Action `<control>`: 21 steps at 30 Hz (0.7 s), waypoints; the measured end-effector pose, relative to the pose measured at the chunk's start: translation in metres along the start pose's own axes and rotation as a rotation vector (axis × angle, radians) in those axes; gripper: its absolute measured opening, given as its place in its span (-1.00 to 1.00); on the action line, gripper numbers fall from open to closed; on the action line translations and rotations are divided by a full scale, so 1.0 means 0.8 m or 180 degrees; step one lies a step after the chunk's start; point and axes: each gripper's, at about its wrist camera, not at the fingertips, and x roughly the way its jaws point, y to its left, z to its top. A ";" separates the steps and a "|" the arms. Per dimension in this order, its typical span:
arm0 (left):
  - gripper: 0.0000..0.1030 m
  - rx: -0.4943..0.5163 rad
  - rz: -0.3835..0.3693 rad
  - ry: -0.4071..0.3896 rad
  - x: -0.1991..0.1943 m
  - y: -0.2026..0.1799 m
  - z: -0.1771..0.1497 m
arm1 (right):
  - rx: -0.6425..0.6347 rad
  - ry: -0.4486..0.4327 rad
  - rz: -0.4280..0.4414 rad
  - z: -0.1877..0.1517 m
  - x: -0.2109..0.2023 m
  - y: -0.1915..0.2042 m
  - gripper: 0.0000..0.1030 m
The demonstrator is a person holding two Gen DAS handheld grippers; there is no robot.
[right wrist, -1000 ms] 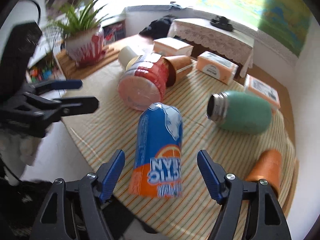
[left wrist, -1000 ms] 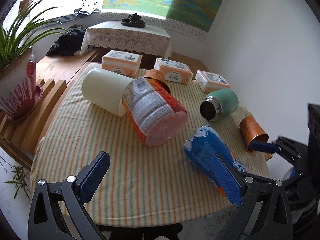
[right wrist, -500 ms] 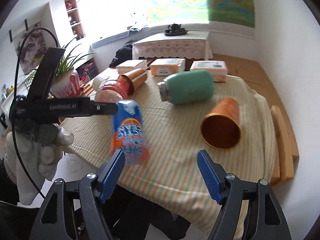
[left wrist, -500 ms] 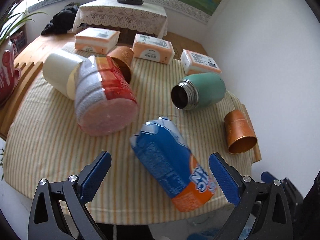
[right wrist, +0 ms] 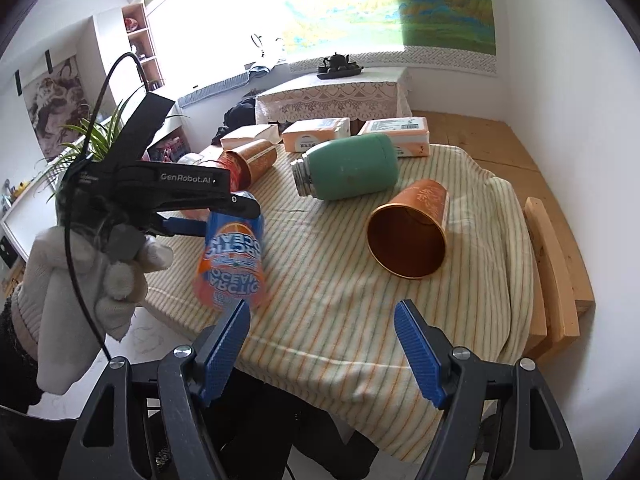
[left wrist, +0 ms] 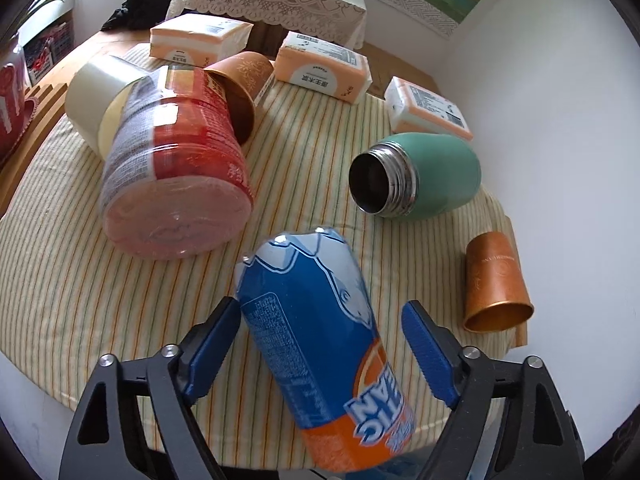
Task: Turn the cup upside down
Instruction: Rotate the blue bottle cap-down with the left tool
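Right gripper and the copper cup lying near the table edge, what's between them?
Only bare striped tablecloth separates right gripper from copper cup, per the right wrist view.

Domestic living room. Evidence: worktop under a striped cloth, side table with lace cover carrying a tea set, potted plant, wall shelves, landscape mural, timber floor.

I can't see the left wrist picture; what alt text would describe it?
Open blue-tipped left tongs straddle a blue and orange cup lying on its side on a striped tablecloth. Beyond lie a green flask, a copper cup and a big red jar.
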 end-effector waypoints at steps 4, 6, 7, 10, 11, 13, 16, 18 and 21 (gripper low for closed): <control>0.43 -0.0023 -0.0005 0.0061 0.011 0.008 0.002 | 0.0021 -0.0024 -0.0014 -0.003 -0.002 -0.003 0.38; 0.42 0.0015 0.0015 0.0031 0.011 0.006 0.000 | 0.0035 -0.0021 0.0012 -0.003 -0.001 -0.004 0.38; 0.42 0.0059 0.0015 0.0020 0.011 0.003 -0.001 | 0.0036 -0.0023 0.0006 -0.002 -0.001 -0.004 0.38; 0.41 0.0124 -0.0034 0.0010 0.009 0.001 -0.004 | 0.0031 -0.0043 -0.0016 -0.001 -0.001 -0.004 0.38; 0.41 0.0153 -0.0038 -0.0030 0.008 0.000 -0.005 | 0.0036 -0.0050 -0.0015 -0.001 -0.001 -0.004 0.38; 0.40 0.0222 -0.0040 -0.0138 -0.001 -0.002 -0.007 | 0.0047 -0.0054 -0.0002 -0.002 -0.001 -0.004 0.38; 0.40 0.0406 -0.0026 -0.0398 -0.025 -0.009 -0.008 | 0.0089 -0.0049 0.0002 -0.004 0.004 -0.006 0.38; 0.41 0.0503 -0.0033 -0.0567 -0.039 -0.015 -0.006 | 0.0133 -0.0052 -0.0005 -0.004 0.007 -0.008 0.38; 0.41 0.0762 0.0000 -0.0866 -0.057 -0.031 -0.004 | 0.0167 -0.0082 -0.0019 -0.002 0.011 -0.006 0.38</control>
